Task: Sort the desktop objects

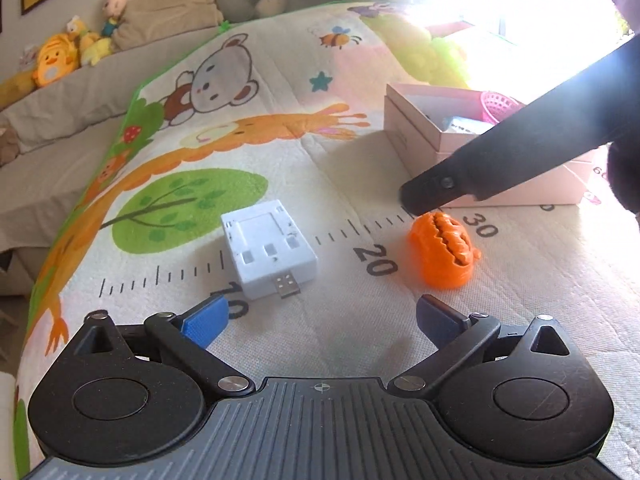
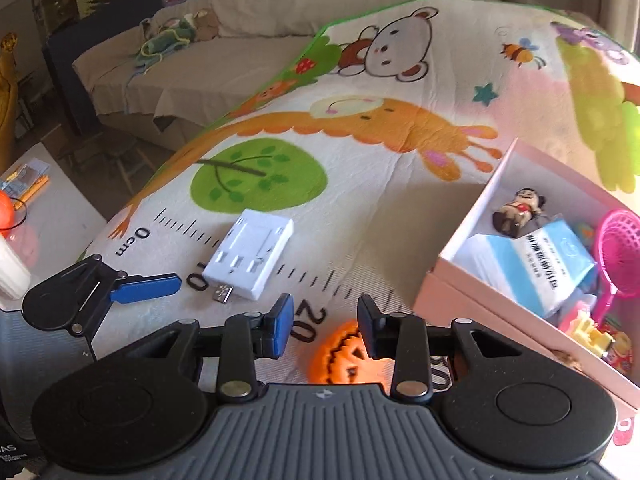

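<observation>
An orange pumpkin toy (image 1: 442, 250) lies on the printed play mat near the "20" mark. A white USB charger (image 1: 269, 249) lies to its left near the "10" mark. My left gripper (image 1: 320, 318) is open and empty, just short of the charger. My right gripper (image 2: 326, 326) is open, its jaws spread just above and on either side of the pumpkin (image 2: 346, 358), not closed on it. In the left wrist view the right gripper's black finger (image 1: 440, 192) hangs over the pumpkin. The charger also shows in the right wrist view (image 2: 250, 258).
An open pink box (image 2: 472, 308) stands at the right with a figurine (image 2: 518, 210), a blue-white packet (image 2: 548, 268), a pink basket (image 2: 620, 254) and small toys inside. A sofa with plush toys (image 1: 56, 60) lies beyond the mat. A side table (image 2: 48, 216) stands left.
</observation>
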A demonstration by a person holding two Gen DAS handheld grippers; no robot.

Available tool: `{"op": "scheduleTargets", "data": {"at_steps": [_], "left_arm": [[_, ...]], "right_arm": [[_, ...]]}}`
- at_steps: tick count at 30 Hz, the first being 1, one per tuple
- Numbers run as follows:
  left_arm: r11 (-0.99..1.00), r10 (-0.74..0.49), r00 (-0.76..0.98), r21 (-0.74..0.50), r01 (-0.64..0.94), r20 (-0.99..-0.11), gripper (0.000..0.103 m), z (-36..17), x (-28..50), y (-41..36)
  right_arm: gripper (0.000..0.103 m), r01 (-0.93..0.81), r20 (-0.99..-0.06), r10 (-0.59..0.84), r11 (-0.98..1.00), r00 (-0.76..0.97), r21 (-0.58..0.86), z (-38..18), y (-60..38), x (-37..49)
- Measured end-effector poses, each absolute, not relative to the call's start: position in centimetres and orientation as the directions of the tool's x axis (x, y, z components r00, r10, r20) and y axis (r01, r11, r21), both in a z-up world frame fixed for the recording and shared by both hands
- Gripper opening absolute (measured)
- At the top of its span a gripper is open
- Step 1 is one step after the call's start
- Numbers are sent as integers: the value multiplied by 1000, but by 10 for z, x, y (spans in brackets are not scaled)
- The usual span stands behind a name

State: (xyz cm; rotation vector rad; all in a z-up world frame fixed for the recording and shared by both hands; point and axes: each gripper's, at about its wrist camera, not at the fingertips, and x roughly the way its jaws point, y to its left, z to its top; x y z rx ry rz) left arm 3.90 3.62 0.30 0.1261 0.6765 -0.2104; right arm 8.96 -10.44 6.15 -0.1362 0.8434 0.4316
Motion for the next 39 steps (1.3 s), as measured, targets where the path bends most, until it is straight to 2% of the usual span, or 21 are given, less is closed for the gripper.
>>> {"op": "scheduleTargets", "data": {"at_steps": [5, 8, 10, 13, 14, 20, 25, 29, 31, 32, 33, 34, 37, 39], "left_arm": [[979, -126, 747, 42, 201, -652, 100, 1, 60, 32], [979, -141, 739, 18, 203, -658, 86, 2, 68, 32], [979, -138, 746, 22, 201, -651, 66, 3, 67, 33], [981, -128, 752, 29, 193, -647, 47, 5, 60, 39], [982, -121, 754, 33, 186, -646, 46, 6, 57, 43], [993, -39, 758, 61, 103, -652, 50, 8, 49, 67], [994, -22, 755, 69, 89, -655, 50, 10, 49, 71], [993, -23, 752, 70, 92, -659, 53, 10, 50, 69], [992, -46, 749, 55, 110, -661, 63, 11, 49, 69], [991, -64, 748, 45, 125, -661, 67, 11, 49, 69], [989, -94, 747, 27, 149, -658, 77, 12, 49, 68], [986, -118, 748, 12, 165, -653, 83, 13, 49, 67], [979, -171, 744, -26, 203, -646, 86, 15, 57, 60], [979, -179, 739, -43, 199, -649, 91, 15, 67, 54]], "right_arm": [[47, -343, -721, 289, 936, 630, 76, 61, -142, 75], [51, -287, -718, 245, 956, 652, 66, 53, -161, 64], [53, -259, -720, 221, 964, 658, 60, 47, -169, 58], [53, -234, -725, 198, 971, 660, 53, 37, -175, 53], [53, -235, -723, 195, 971, 663, 47, 36, -175, 51], [53, -326, -693, 223, 945, 685, -17, 34, -149, 47], [53, -362, -700, 280, 932, 657, 34, 26, -122, 68], [45, -367, -716, 310, 927, 625, 82, 18, -118, 75], [42, -358, -711, 315, 929, 628, 96, 19, -126, 71], [36, -346, -710, 308, 933, 633, 96, 20, -132, 66], [35, -336, -709, 298, 938, 639, 92, 21, -139, 62], [33, -317, -709, 275, 945, 649, 77, 21, -146, 58], [33, -242, -695, 185, 970, 695, 15, 18, -171, 41], [33, -186, -697, 154, 982, 701, 29, 15, -193, 32]]}}
